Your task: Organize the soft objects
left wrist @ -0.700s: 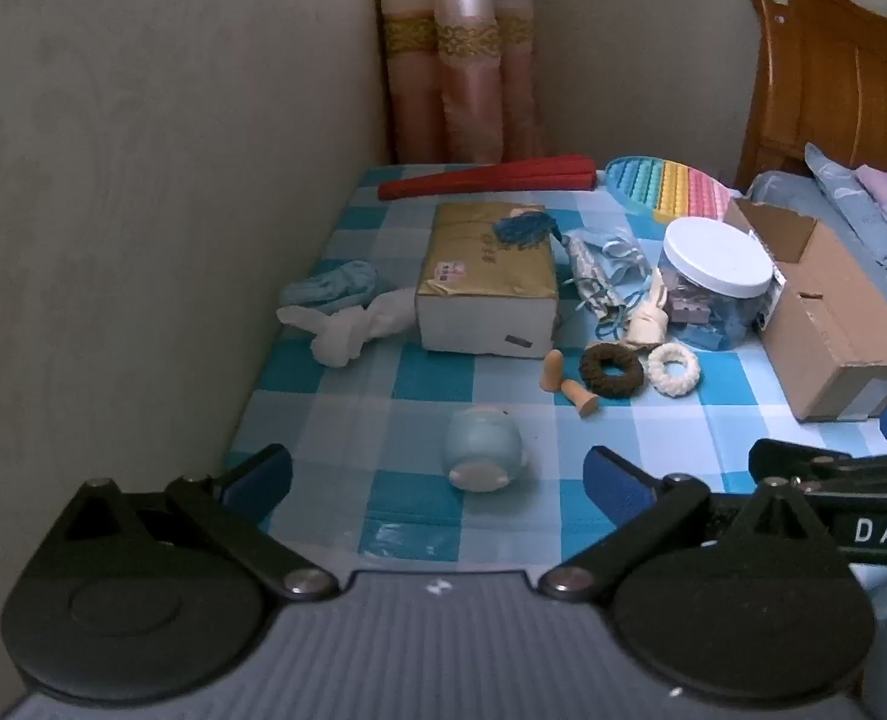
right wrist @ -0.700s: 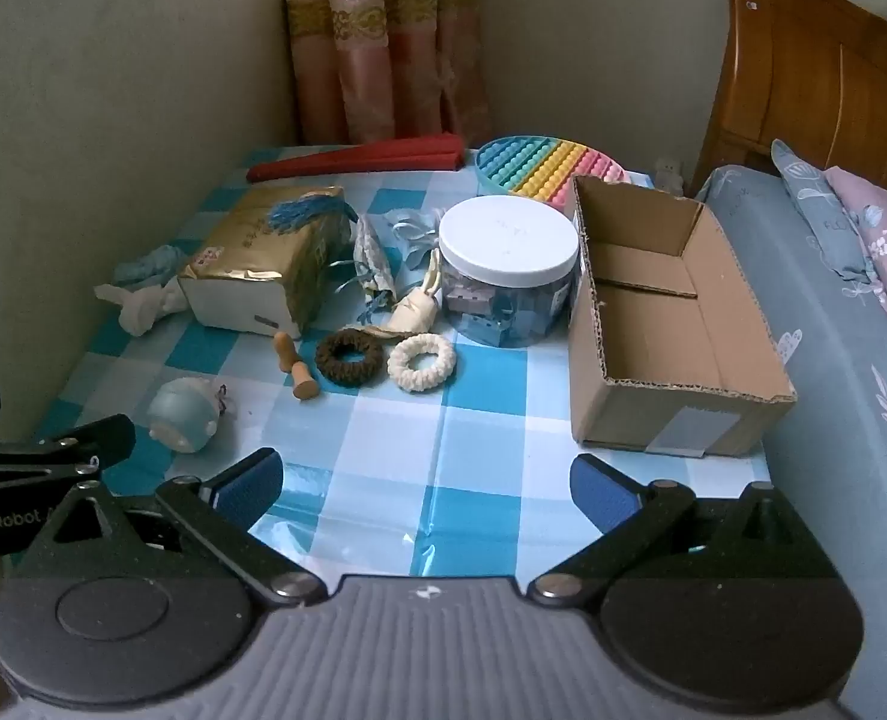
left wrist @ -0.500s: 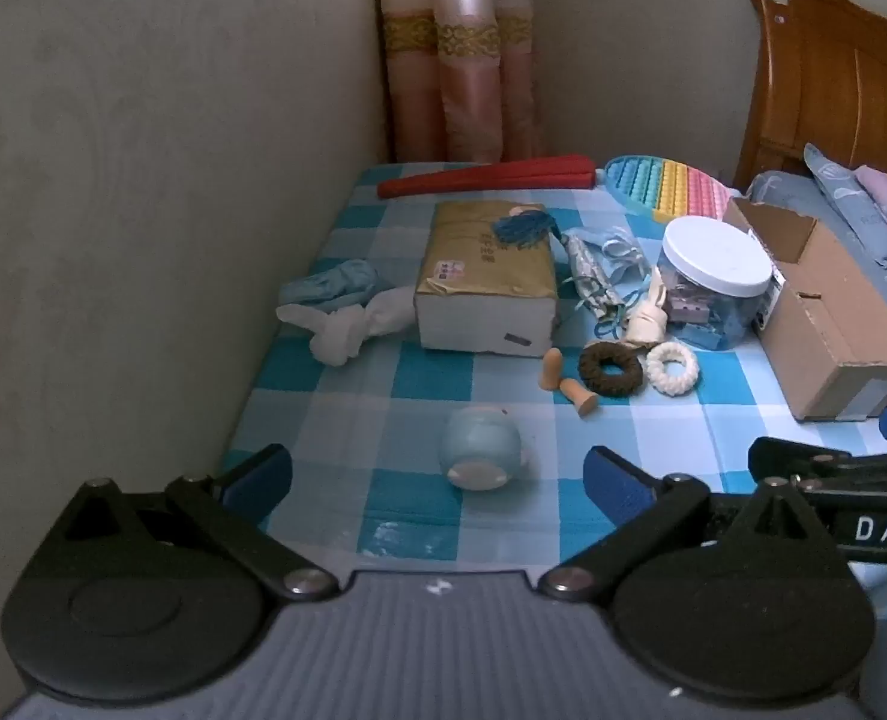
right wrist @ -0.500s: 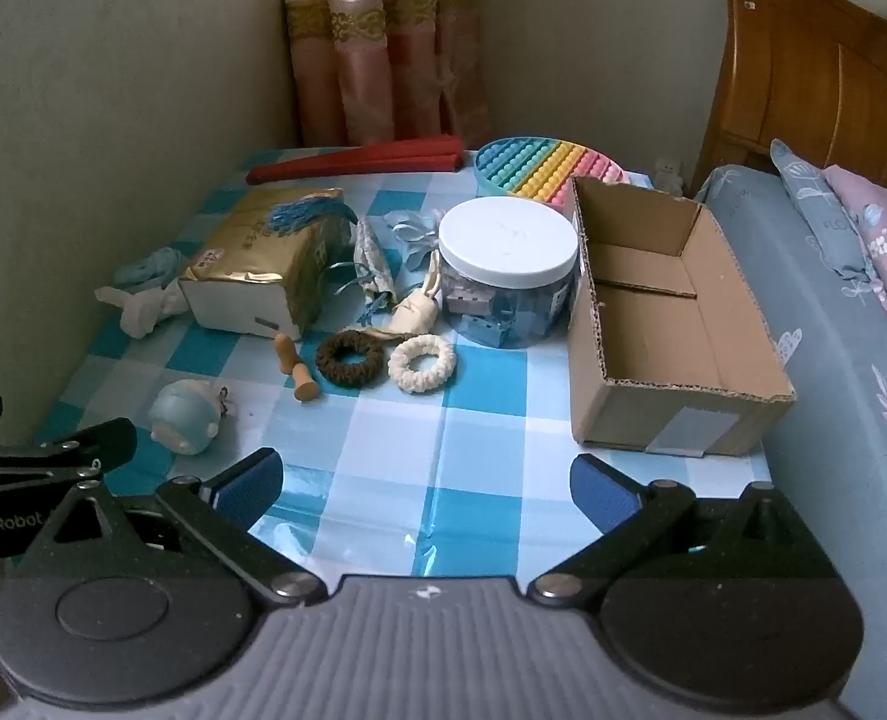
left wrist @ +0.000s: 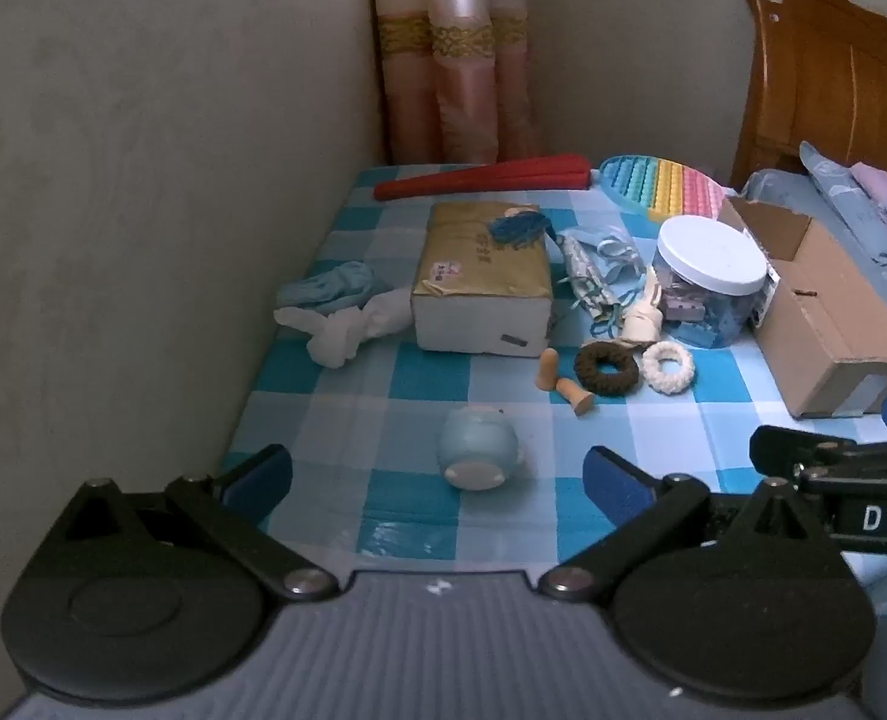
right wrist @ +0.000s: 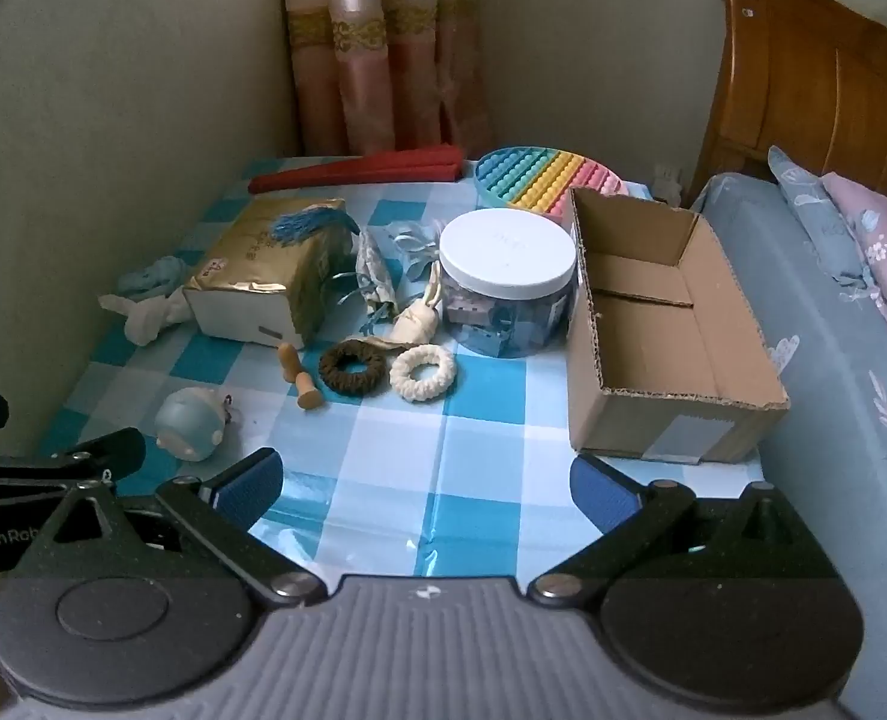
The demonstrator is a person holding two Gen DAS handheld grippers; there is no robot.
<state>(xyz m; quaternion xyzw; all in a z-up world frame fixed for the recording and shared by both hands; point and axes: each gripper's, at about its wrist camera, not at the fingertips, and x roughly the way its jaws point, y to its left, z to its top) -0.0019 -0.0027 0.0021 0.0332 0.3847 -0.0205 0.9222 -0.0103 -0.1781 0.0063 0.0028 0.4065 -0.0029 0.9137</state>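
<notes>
Plainly, both tools hang over the near edge of the blue-and-white checked tablecloth point(right wrist: 395, 456) with nothing taken up. The left gripper point(left wrist: 437, 474) has its blue pads spread wide and bare, and the right gripper point(right wrist: 422, 489) is likewise released and empty.

The round pale-blue squishy toy point(left wrist: 478, 449) lies just ahead of the left gripper, almost between its fingertips. Beyond the right gripper lie the dark brown knitted ring point(right wrist: 352, 367) and the cream knitted ring point(right wrist: 423, 372), close side by side, and the open brown cardboard box point(right wrist: 671, 396), apparently empty, sits ahead and to that tool's right.

The first pick looks likely to be the squishy toy. It should go well if the left gripper comes straight down over the toy's widest part and closes gently, since a soft ball may squirt out under a hard pinch. The box seems the natural place for it.

The box's nearest inside corner is hidden behind its wall. The clear white-lidded jar point(right wrist: 506, 294) holds blurred contents, and the tangle of pale ribbons point(right wrist: 383, 276) beside it is hard to sort out.
</notes>
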